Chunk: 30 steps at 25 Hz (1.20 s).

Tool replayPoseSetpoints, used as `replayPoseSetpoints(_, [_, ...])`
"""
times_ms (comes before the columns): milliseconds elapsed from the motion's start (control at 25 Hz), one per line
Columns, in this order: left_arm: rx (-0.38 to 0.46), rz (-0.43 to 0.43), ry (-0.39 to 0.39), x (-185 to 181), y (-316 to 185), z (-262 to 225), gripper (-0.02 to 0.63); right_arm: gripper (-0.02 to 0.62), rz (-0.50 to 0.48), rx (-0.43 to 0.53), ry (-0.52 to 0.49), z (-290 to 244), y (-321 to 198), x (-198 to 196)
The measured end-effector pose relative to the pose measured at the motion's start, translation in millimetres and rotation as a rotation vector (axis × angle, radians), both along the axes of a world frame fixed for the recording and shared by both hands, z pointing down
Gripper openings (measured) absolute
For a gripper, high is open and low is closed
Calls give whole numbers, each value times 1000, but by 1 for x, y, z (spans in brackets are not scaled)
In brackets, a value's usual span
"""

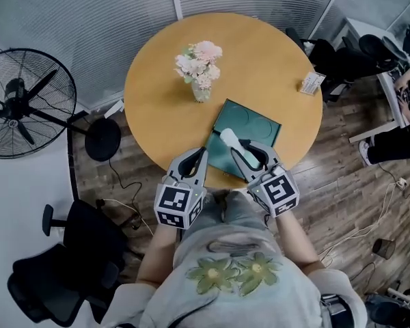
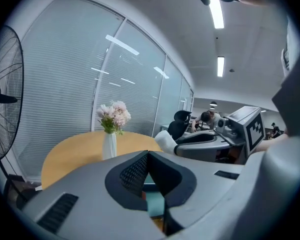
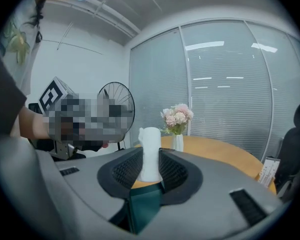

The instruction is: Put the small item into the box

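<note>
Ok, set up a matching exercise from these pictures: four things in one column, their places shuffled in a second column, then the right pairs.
Things
1. small white item
2. bunch of pink flowers in a white vase
3. flat dark-green box
4. black standing fan

Places
A. on the floor, left of the round wooden table
B. on the table's near part
C. between the jaws of the right gripper
D. upright near the table's middle

Pairs: 1-C, 2-D, 3-B, 4-A
</note>
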<state>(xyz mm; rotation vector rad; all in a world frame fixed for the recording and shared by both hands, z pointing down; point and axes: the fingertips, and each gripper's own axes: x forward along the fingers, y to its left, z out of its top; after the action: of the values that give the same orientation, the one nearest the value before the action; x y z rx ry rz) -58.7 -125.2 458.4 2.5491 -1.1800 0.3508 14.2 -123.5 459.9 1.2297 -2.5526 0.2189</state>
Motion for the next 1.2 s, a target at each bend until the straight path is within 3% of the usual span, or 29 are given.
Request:
replayPoseSetpoints(480, [-28,-67,-7,4,-30,11,2,107,-125,-94,90,38,-20,0])
replayPoseSetpoints(1200, [-53,-87,-26,3,-41,29,2,107,-176,-154,142,70,-27,-4])
